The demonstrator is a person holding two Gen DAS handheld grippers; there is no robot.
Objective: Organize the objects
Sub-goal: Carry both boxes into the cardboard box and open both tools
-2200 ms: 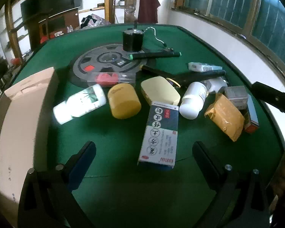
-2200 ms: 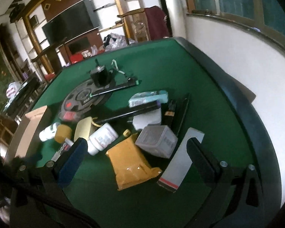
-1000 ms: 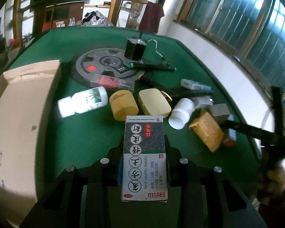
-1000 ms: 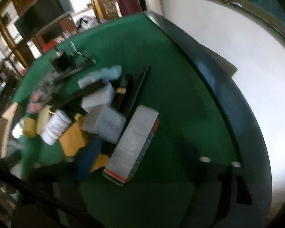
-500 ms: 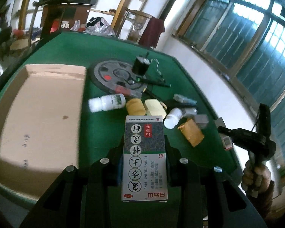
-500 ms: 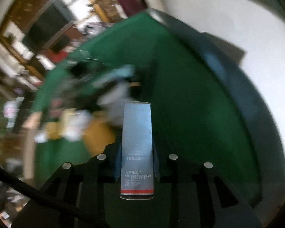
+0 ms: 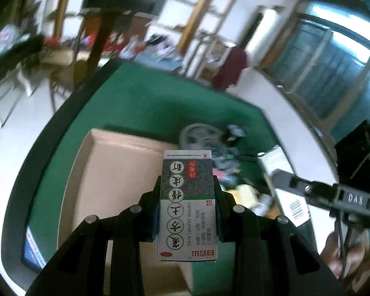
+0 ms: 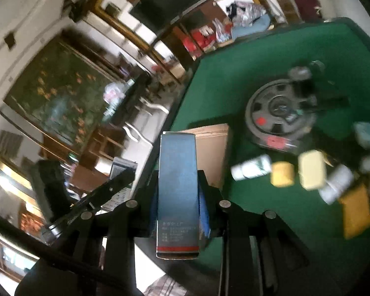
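My left gripper (image 7: pixel 187 185) is shut on a grey-and-white medicine box (image 7: pixel 187 204) printed with large Chinese characters. It hangs above the open cardboard box (image 7: pixel 116 172) on the green table (image 7: pixel 140 108). My right gripper (image 8: pixel 177 175) is shut on a long blue-grey carton (image 8: pixel 177 185) with a red stripe, held in the air near the cardboard box's (image 8: pixel 209 133) corner. In the left wrist view, the right gripper (image 7: pixel 308 190) and its carton (image 7: pixel 283 185) appear on the right.
Several items lie on the table's right half: a white bottle (image 8: pixel 251 167), a yellow jar (image 8: pixel 282 174), a pale yellow case (image 8: pixel 310 172), an orange packet (image 8: pixel 355 214) and a dark weight plate (image 8: pixel 281 113). A person's hand (image 7: pixel 338 254) grips the right handle.
The right gripper closed on the long carton, lifted it off the table and swung left. The left gripper rose with the medicine box and moved over the cardboard box.
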